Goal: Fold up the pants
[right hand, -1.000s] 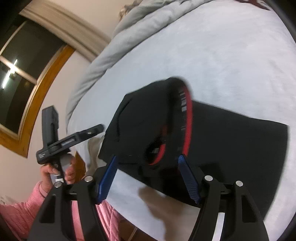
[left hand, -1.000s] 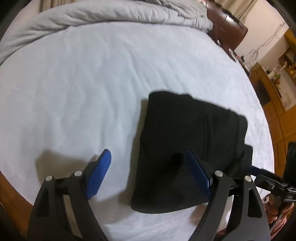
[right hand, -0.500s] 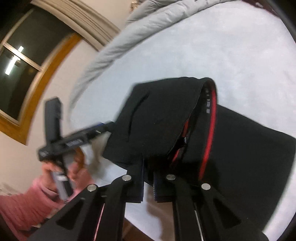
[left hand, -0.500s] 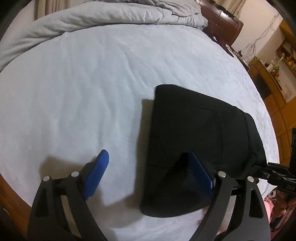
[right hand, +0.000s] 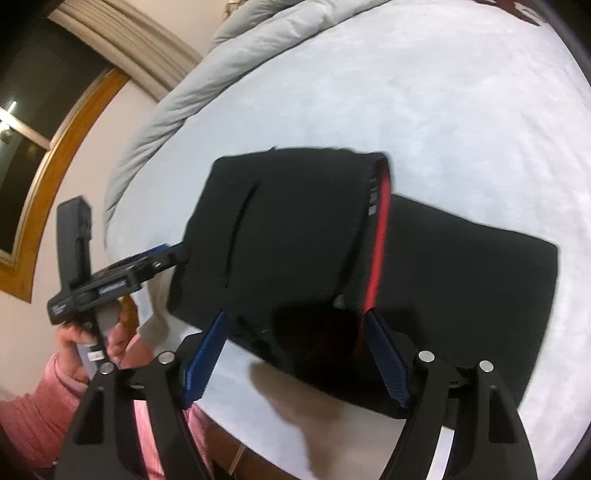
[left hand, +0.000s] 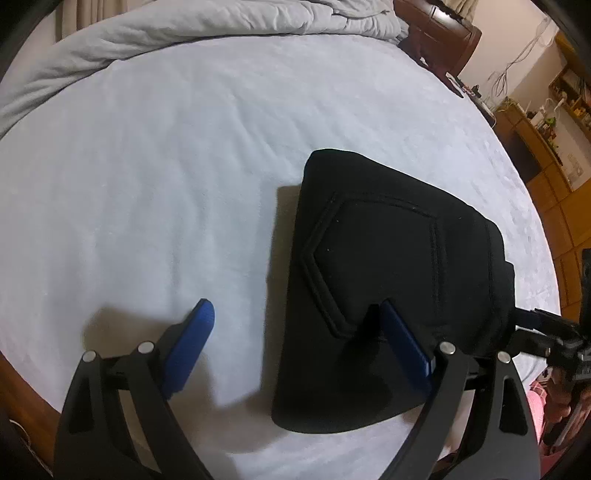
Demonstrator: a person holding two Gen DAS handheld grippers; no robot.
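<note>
Pants (left hand: pixel 391 280) lay folded into a black bundle on the bed (left hand: pixel 166 166), red waistband showing at the top layer's edge. The right gripper (right hand: pixel 295 354), jaws just reopened and holding nothing, flanked the pants' near edge; the left gripper (left hand: pixel 295 332) stood apart over their left edge. Either could snag the loose top layer and undo the fold.

Pants (left hand: pixel 388 258): black matt cloth, thick, stitched pocket seams; waistband (right hand: pixel 380 236) lining red, smooth. Sheet (left hand: pixel 166 166): pale cloth, fuzzy, faintly wrinkled. Duvet (left hand: pixel 207 22): grey cloth, puffy, creased. Left gripper (left hand: pixel 299 332): black matt plastic arms, silver metal pins, blue ribbed pads. Right gripper (right hand: pixel 295 354): same. Window frame (right hand: pixel 55 155): glossy varnished wood. Sleeve (right hand: pixel 33 417): pink knit, ribbed.
</note>
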